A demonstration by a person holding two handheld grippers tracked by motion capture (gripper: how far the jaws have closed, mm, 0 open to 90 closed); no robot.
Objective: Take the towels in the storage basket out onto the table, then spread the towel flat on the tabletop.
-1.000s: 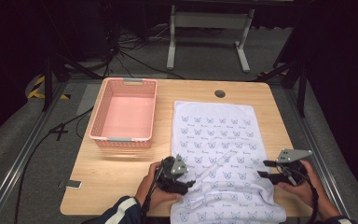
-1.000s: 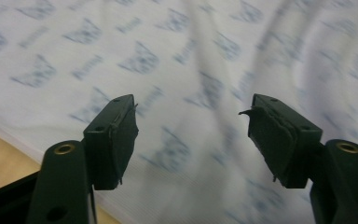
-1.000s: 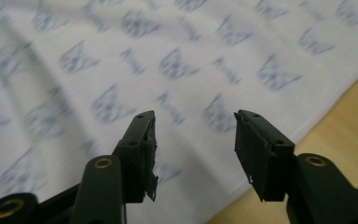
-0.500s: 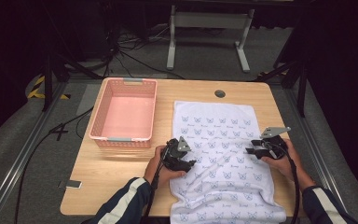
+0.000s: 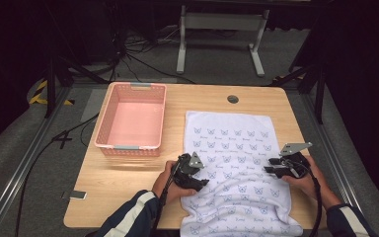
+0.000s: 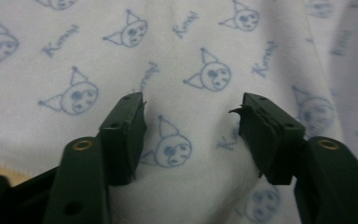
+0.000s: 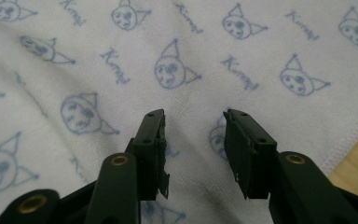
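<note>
1. Nearest us, the left gripper [image 5: 193, 174] sits on the towel's [image 5: 232, 148] left edge, jaws apart and just closing, cloth bulging between them.
2. Across the towel, our right gripper [image 5: 276, 168] presses near its right hem, jaws likewise apart, narrowing over fabric.
3. The printed towel lies flat on the table [image 5: 197, 96], right of the pink basket [image 5: 131, 121].
</note>
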